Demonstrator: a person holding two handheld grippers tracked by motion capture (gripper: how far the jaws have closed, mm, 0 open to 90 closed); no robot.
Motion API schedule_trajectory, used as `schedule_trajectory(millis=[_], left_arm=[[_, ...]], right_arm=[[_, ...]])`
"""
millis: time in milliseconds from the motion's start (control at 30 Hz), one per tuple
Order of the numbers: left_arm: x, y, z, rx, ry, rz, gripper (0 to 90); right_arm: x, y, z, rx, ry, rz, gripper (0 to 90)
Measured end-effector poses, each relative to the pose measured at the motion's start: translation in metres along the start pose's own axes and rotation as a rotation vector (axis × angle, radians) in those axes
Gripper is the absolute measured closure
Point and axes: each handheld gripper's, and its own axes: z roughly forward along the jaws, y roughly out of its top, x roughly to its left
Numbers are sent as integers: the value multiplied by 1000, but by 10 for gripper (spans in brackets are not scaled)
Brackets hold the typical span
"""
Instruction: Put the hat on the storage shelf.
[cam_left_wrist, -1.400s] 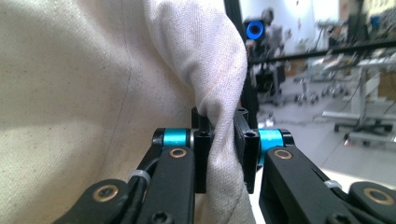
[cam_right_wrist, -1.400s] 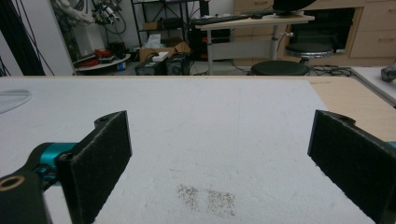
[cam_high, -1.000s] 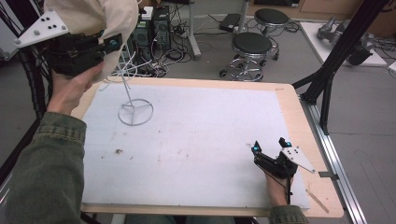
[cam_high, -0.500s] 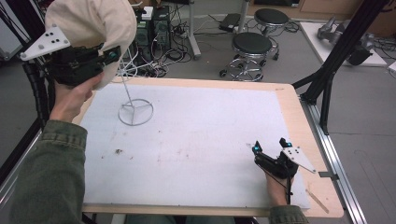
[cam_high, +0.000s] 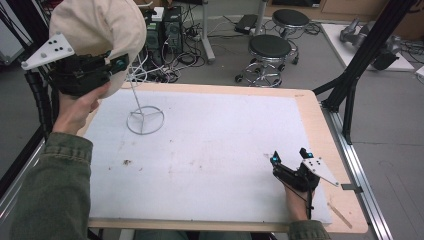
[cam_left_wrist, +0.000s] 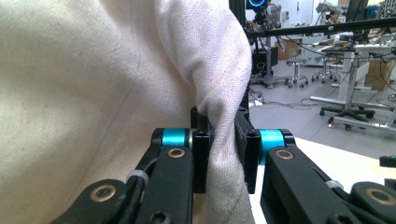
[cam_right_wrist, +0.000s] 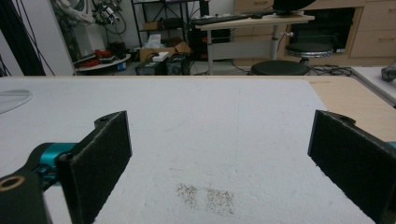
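High view: a wooden table (cam_high: 320, 115) carries a white mat (cam_high: 210, 150) marked with faint brown stains, and a white wire stand (cam_high: 144, 117) sits on the mat near its far left corner. The left gripper (cam_high: 117, 64) is raised above that corner, its fingers clenched on a fold of a beige cloth cap (cam_high: 97, 30) that hangs over the stand's stem. In the left gripper view the cloth is pinched tight between the two fingers (cam_left_wrist: 201, 158). The right gripper (cam_high: 291, 159) rests on the mat near its right front corner, fingers spread wide with nothing between them. Beyond the table, a grey floor holds black stools (cam_high: 270, 47), computer cases and tangled cables
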Motion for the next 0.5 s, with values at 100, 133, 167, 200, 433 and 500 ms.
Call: schedule_trajectory(millis=[100,133,167,200,433,500], left_arm=[[-2,-6,0,28,-13,2,801],[-2,-6,0,28,-13,2,800],[-2,-8,0,30,-15,2,799],[-2,-9,0,30,-16,0,798],[-2,-27,-4,-7,-27,-39,792],[-3,-28,-5,-11,-31,-40,791]], right_arm=[[0,0,0,0,0,0,50],[0,0,0,0,0,0,50],[0,0,0,0,0,0,50],[0,0,0,-1,-1,0,50],[0,0,0,-8,-2,5,50],[0,1,-1,-14,-4,2,50]])
